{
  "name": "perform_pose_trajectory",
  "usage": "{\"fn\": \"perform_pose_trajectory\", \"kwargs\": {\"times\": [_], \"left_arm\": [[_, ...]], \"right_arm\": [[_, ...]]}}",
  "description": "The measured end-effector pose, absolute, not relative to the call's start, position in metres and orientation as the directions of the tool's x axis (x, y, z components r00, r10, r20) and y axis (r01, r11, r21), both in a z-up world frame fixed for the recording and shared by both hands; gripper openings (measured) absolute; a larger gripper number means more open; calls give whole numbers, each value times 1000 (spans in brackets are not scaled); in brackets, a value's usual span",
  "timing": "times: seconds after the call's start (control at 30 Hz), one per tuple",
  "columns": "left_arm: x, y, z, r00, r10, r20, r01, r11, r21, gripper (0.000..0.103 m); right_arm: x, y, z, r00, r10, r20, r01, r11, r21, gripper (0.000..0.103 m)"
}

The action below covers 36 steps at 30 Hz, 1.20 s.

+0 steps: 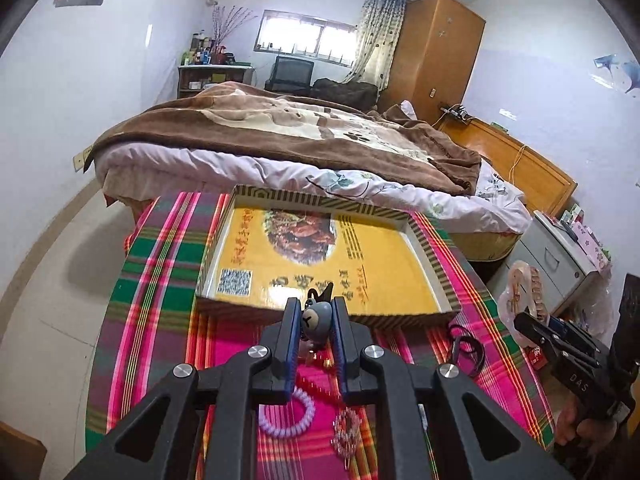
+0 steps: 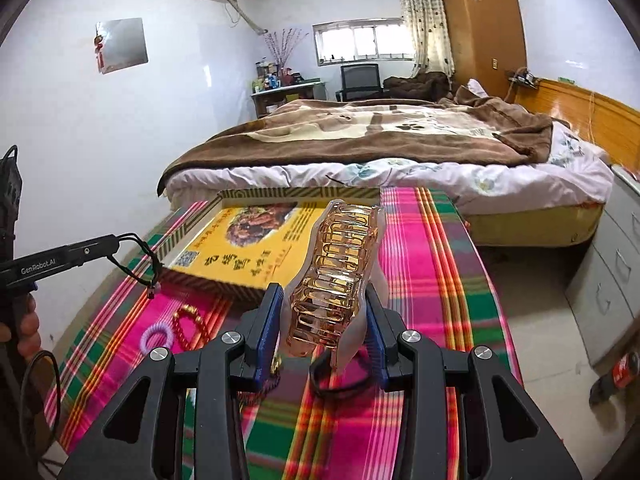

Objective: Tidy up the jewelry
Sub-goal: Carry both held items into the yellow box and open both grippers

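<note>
Your desk [image 1: 168, 280] wears a plaid cloth and carries a shallow yellow box [image 1: 400, 280]; your right tool [image 2: 326, 312] is clamped on an amber hair claw [image 2: 340, 264] above the cloth; your left tool [image 1: 314, 320] pinches a small bear charm [image 1: 313, 318] just short of the box; a purple coil band [image 1: 286, 412] lies below.
</note>
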<state>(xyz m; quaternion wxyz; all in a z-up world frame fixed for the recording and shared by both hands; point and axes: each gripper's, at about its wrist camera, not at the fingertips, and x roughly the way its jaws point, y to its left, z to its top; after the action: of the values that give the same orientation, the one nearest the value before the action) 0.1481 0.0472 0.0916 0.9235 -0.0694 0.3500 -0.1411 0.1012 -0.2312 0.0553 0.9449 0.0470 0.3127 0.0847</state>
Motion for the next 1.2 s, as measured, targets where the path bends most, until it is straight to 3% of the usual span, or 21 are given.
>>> {"fn": "perform_pose_trajectory", "kwargs": {"times": [0.57,1.2], "left_arm": [[254,33,62,661,-334,-671,224,942,-249,15],[301,41,16,617,-200,-761,141,980,-143,15]], "right_arm": [[206,-212,26,698,179,-693,-187,980,65,40],[253,-181,-11,623,112,-774,-223,974,-38,40]]}}
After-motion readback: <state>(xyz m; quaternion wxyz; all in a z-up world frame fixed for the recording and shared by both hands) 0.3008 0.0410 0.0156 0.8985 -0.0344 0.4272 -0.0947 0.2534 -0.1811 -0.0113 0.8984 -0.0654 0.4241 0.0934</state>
